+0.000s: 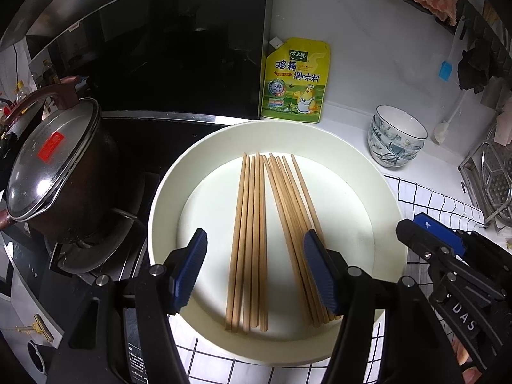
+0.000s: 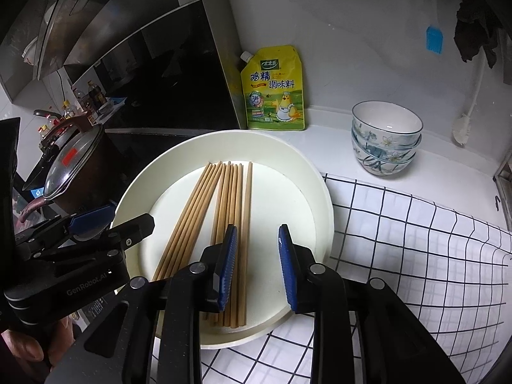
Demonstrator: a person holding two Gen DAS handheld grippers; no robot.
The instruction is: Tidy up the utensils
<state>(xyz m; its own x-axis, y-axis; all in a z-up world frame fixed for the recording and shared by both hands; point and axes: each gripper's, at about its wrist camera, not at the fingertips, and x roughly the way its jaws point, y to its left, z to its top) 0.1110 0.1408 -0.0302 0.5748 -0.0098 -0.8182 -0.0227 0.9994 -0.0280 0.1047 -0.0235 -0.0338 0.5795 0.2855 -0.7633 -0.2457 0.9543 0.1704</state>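
- Left wrist view: the chopsticks (image 1: 256, 240) are seen lying in two bundles in the white plate (image 1: 166, 192) on the desk, long axes running away from the jaws.
- The left gripper (image 1: 254, 272) is held open and empty; one bundle lies below its gap.
- The right gripper (image 2: 257, 267) is narrowly parted and empty, with its bundle under the left-hand jaw.
- Neither gripper is judged nearer.

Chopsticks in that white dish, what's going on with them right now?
A person holds a gripper in each hand above the white dish. The wooden chopsticks lie in it in two loose bundles. Neither the left gripper nor the right gripper holds anything; both hover open over the chopsticks.
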